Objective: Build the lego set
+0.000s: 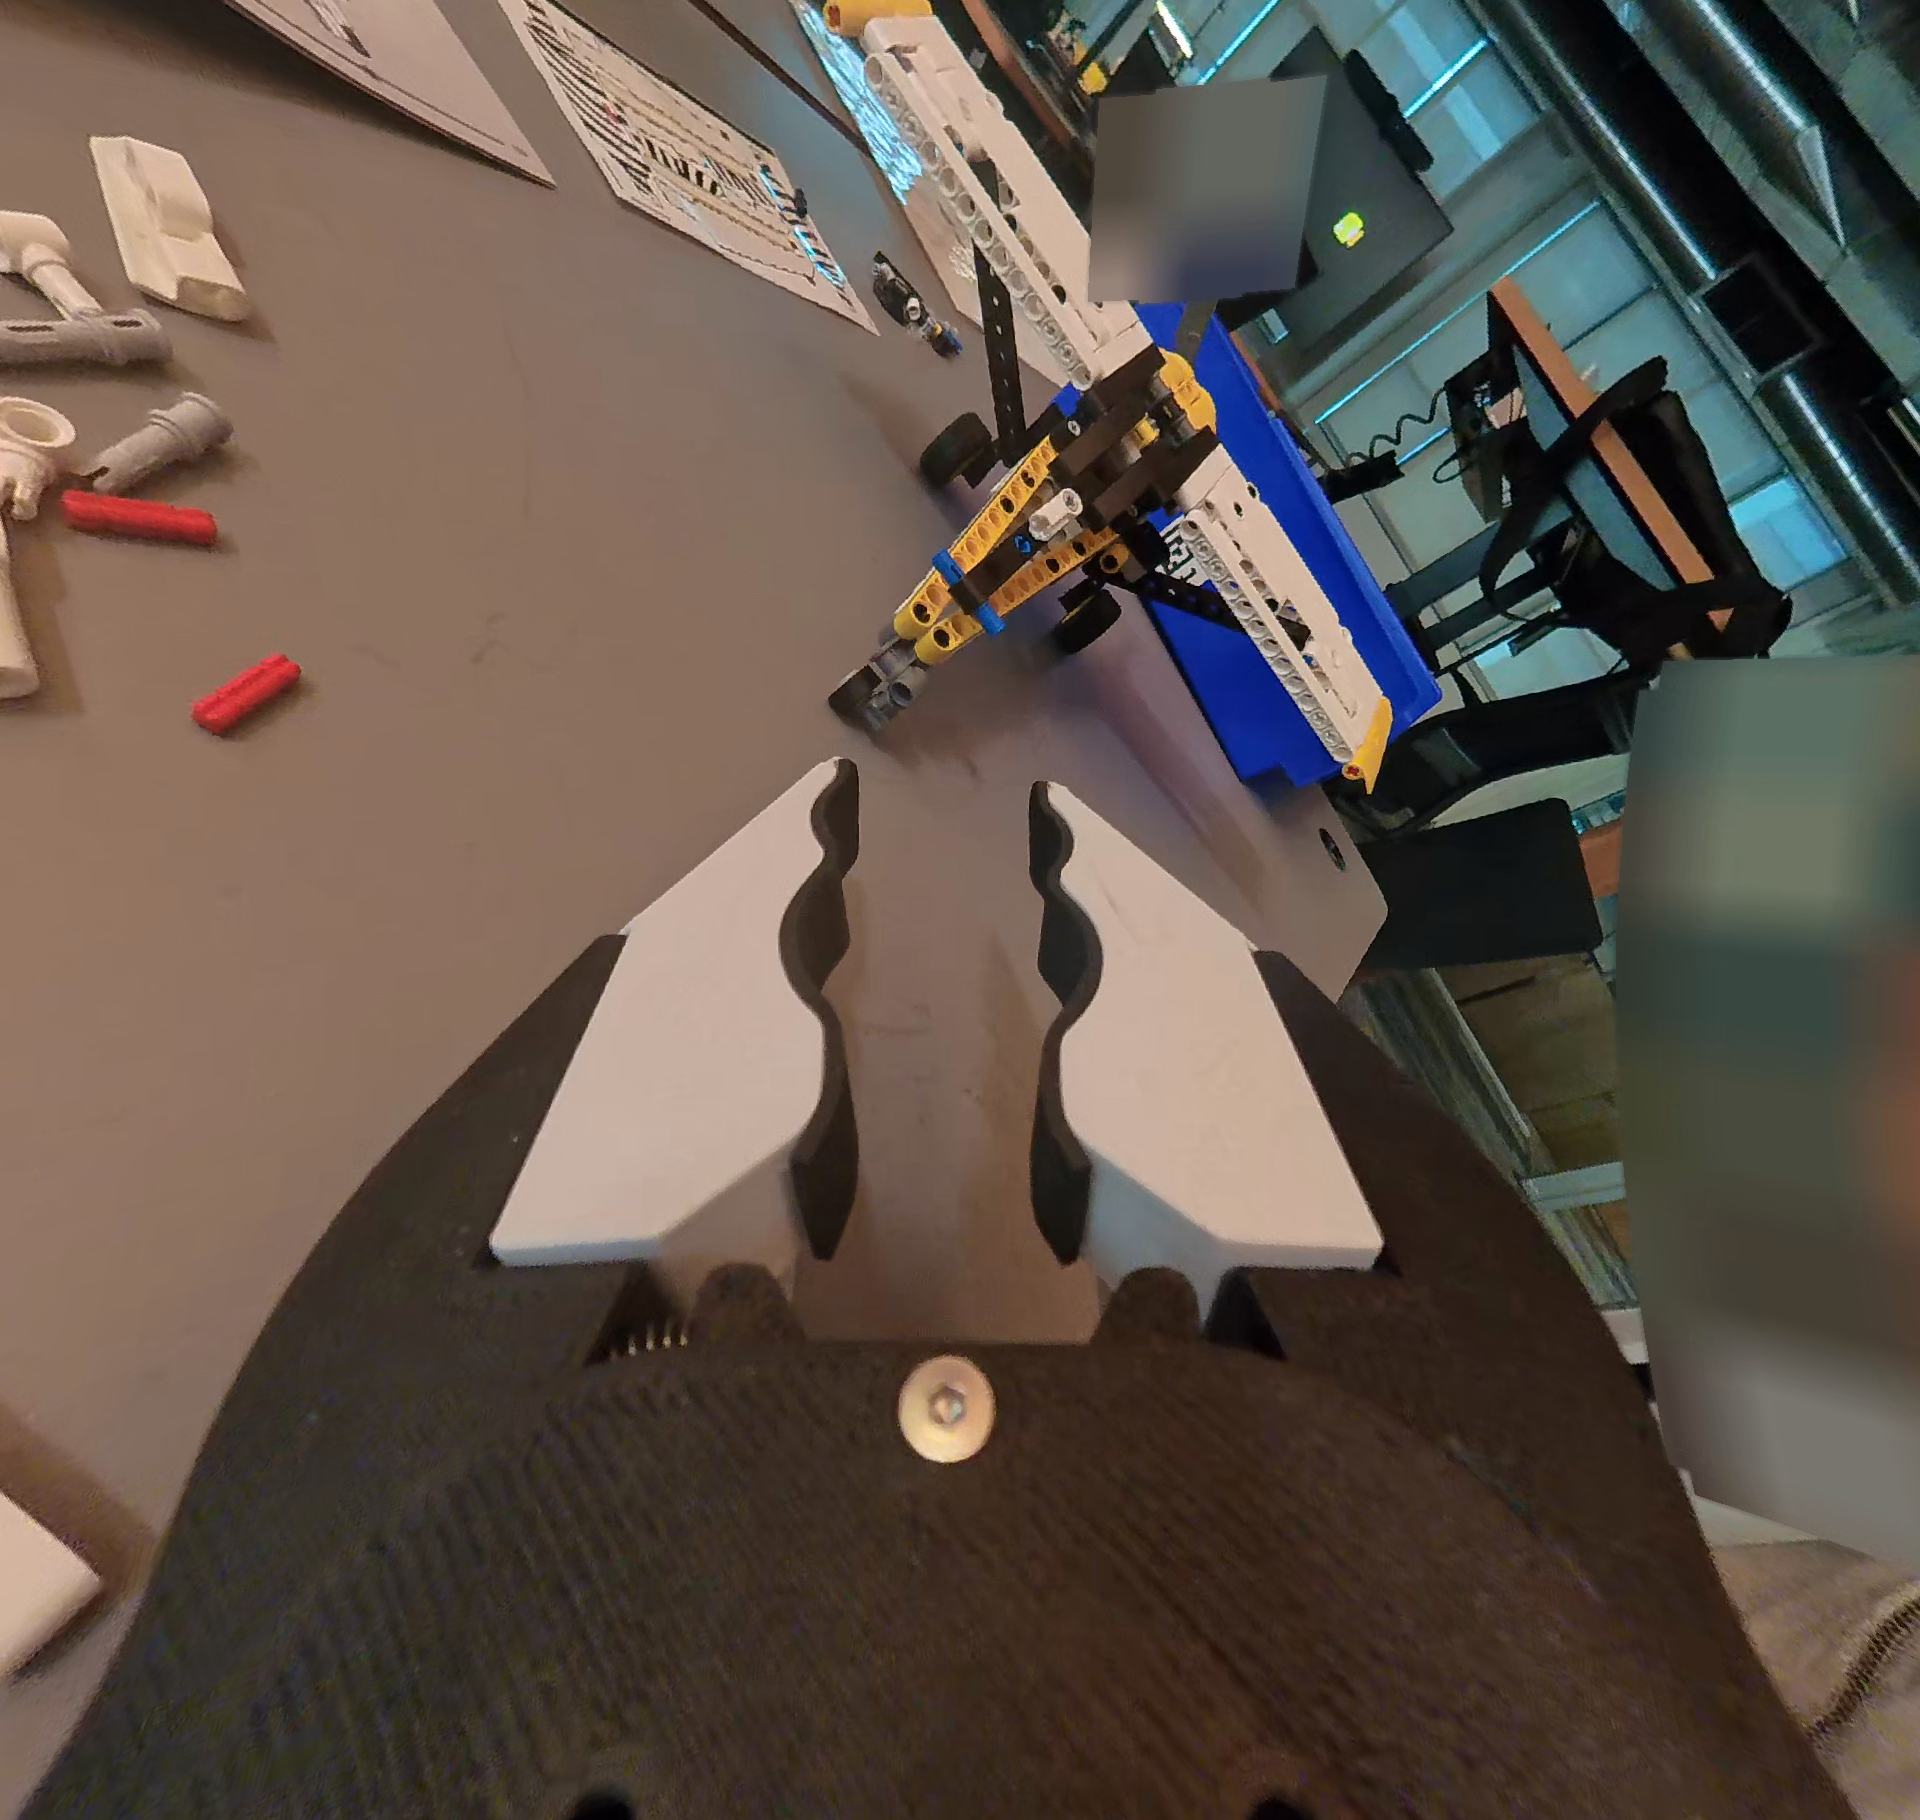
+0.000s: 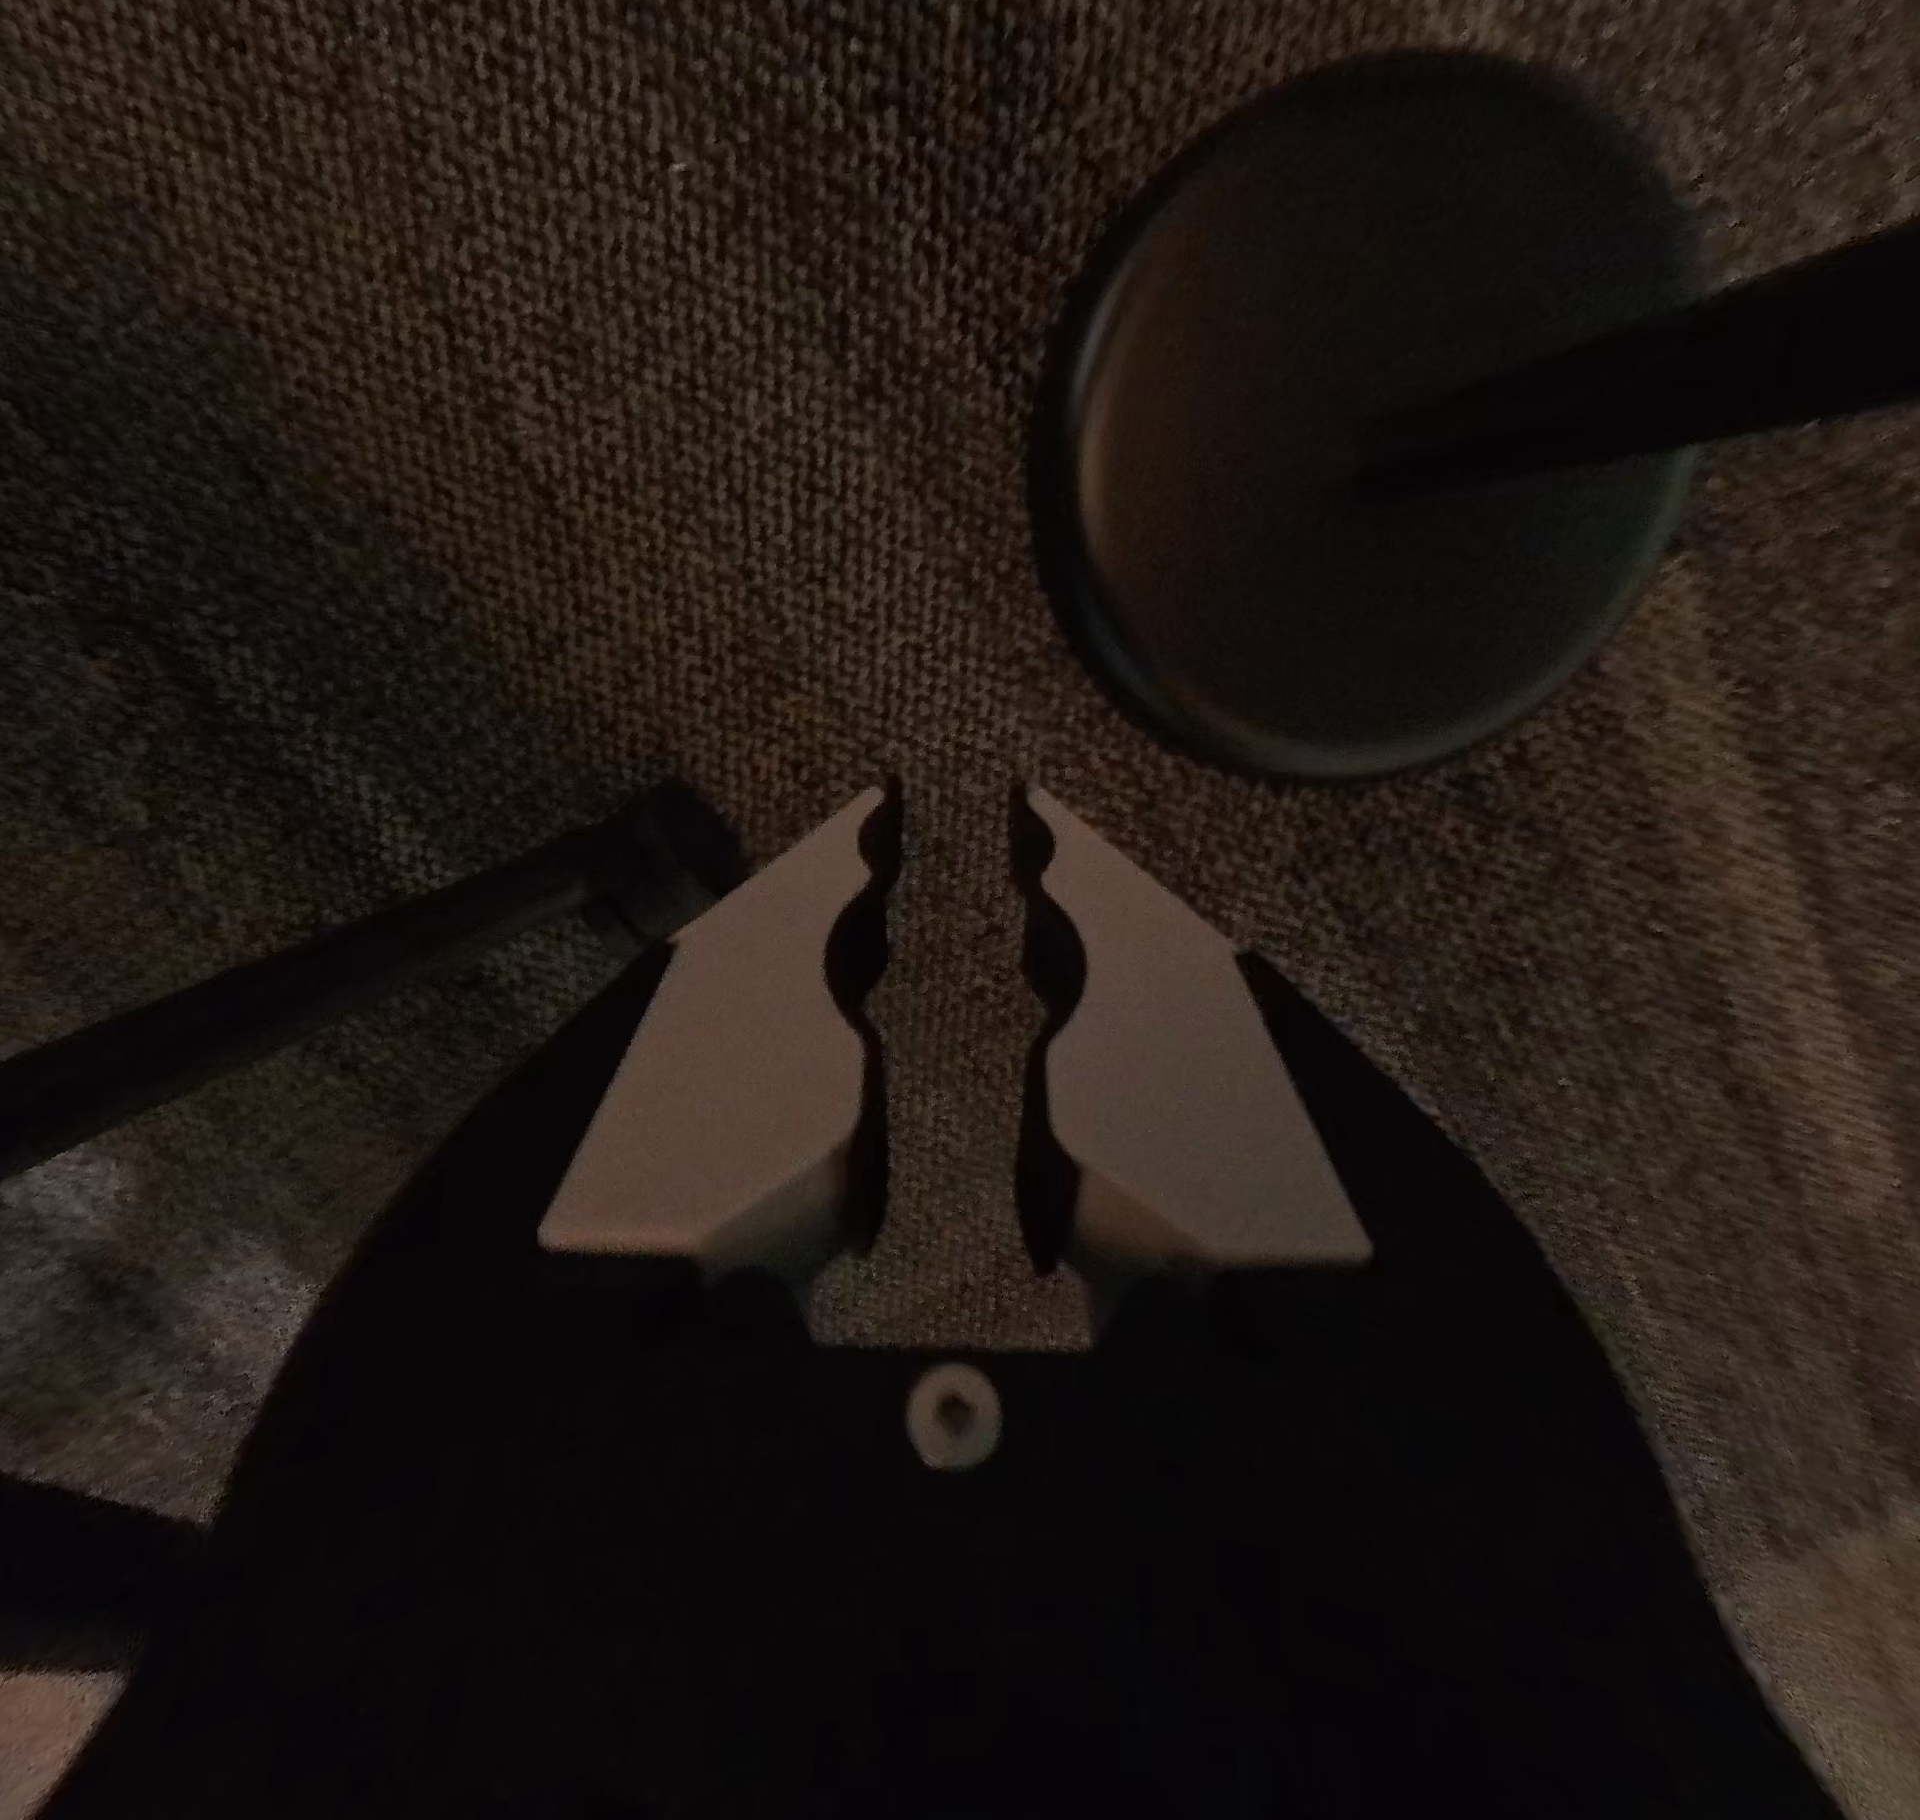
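The half-built lego model (image 1: pixel 1081 482) stood on the grey desk (image 1: pixel 582 731), a yellow-and-black beam frame on small black wheels with a long white beam (image 1: pixel 997 212) running across its far end. From the left tool (image 1: pixel 943 783) it lay at about one o'clock, near but not touching, its nose wheel (image 1: pixel 854 698) the closest part, just beyond the fingertips. The frame's long axis ran from that nose away toward one o'clock, so it pointed almost straight back at the tool, while the white beam crossed it from eleven to five o'clock. Behind the model, at two o'clock, a blue bin (image 1: pixel 1299 648) sat at the desk's edge, partly under the white beam.

Out at nine o'clock, well apart from the model, loose parts were scattered: two red pins (image 1: pixel 140 520) (image 1: pixel 246 695), grey connectors (image 1: pixel 161 442) and white pieces (image 1: pixel 166 230). Printed sheets (image 1: pixel 686 149) lay at eleven o'clock.

The left tool's fingers stood apart with nothing between them. The right tool (image 2: pixel 954 794) was nowhere near: it pointed down at dim carpet (image 2: pixel 520 420), also parted and holding nothing, with a round dark base (image 2: pixel 1351 482) at one o'clock and a dark bar (image 2: pixel 312 981) at nine.

I judged the left tool much the nearer to both model and parts. Any reach for the frame would be a short push forward and slightly right; taking a red pin would mean swinging left first.
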Motion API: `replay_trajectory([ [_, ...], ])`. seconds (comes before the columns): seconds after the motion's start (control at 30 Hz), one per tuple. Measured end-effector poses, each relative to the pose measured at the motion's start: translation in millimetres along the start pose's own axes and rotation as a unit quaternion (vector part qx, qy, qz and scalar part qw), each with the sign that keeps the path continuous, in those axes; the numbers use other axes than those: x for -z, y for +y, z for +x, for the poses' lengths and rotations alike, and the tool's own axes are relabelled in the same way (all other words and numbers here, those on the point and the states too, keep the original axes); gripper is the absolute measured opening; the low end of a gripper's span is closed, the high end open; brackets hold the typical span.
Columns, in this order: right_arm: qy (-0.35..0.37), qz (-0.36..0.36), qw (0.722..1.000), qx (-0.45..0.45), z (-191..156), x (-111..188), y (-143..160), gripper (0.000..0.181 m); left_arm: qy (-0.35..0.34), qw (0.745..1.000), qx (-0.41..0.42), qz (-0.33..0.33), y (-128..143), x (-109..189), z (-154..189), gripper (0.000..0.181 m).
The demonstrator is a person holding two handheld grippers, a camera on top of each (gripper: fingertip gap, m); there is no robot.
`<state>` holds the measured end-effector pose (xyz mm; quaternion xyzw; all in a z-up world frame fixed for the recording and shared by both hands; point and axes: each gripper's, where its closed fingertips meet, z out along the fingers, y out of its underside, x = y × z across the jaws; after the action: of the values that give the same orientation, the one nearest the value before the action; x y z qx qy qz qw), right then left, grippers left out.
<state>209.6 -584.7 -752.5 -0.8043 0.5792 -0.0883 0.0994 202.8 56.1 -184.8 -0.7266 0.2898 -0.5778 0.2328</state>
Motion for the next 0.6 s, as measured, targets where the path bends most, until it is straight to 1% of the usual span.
replay_trajectory([
  [0.1, -0.012, -0.007, 1.0, -0.01, -2.8, -4.0, 10.4, 0.019, 0.0, 1.0, 0.003, 0.006, -1.6, 1.0, -0.5, 0.031],
  [0.33, -0.012, -0.021, 0.999, -0.026, -0.6, -8.2, 37.5, 0.023, -0.001, 1.0, 0.006, 0.005, -1.1, 0.6, -1.6, 0.032],
  [0.43, -0.015, -0.015, 1.0, -0.022, -4.3, -7.4, 40.0, 0.022, -0.001, 1.0, 0.006, 0.007, -1.6, 1.1, -1.5, 0.032],
  [0.6, -0.018, -0.009, 1.0, -0.002, -12.0, -8.6, 35.4, 0.023, -0.004, 1.0, 0.007, 0.005, -1.1, 0.8, -2.4, 0.034],
])
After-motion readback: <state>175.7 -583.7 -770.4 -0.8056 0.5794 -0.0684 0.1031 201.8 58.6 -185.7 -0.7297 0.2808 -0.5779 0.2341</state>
